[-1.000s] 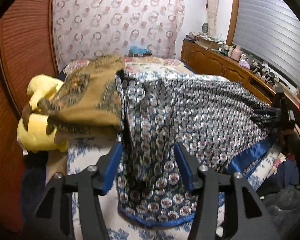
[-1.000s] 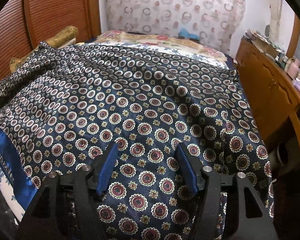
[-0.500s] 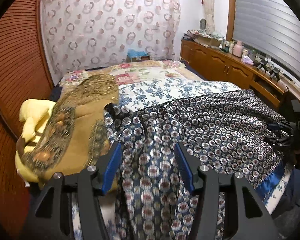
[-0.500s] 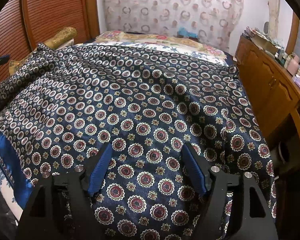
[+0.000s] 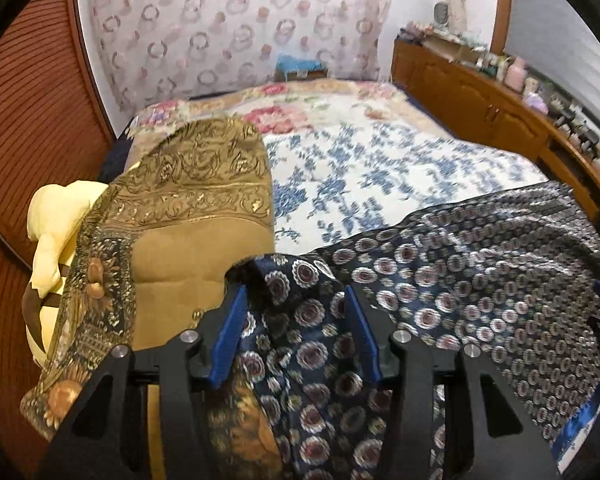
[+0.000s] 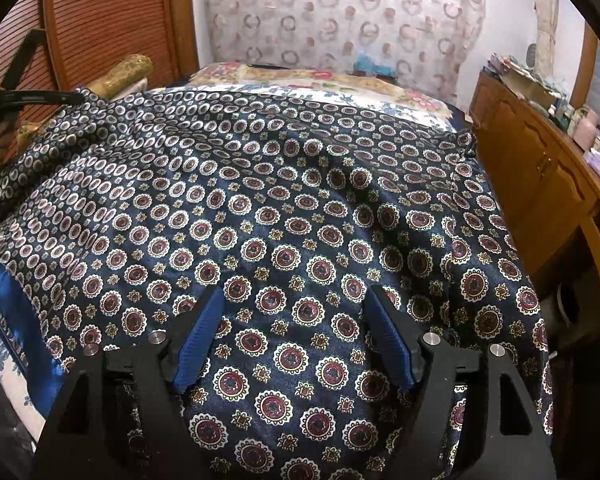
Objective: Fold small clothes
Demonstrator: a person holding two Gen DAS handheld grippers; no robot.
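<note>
Left wrist view: the left gripper (image 5: pixel 296 332) has a bunched corner of the navy medallion-print scarf (image 5: pixel 480 280) rising between its blue pads (image 5: pixel 230 336), and its jaws are closing. The cloth fills most of the gap, yet whether the pads already press on it I cannot tell. From that corner the scarf runs off toward the bed's right edge, where its plain blue border (image 5: pixel 580 420) hangs over the side. The gripper sits near the bed's left edge, just beside a folded gold-brown brocade cloth (image 5: pixel 196 196) that lies on a yellow plush toy (image 5: pixel 56 232). Beyond them the blue-and-white floral bedspread (image 5: pixel 380 176) is bare up to the curtain.

Right wrist view: the right gripper (image 6: pixel 296 336) hovers above the scarf, jaws well apart, with flat cloth showing between and below the pads and nothing pinched. Here the scarf (image 6: pixel 300 208) covers most of the bed's near end, draping over the right edge beside the wooden cabinet (image 6: pixel 540 168), with the blue border (image 6: pixel 16 320) at the left.

The step in hand looks like spreading the scarf or drawing one corner across for a first fold. Next, the left gripper probably has to secure its corner, and the right has to come down and pinch the matching edge so both can lift and lay the cloth evenly. Slippery fabric may slide out of a loose pinch.
</note>
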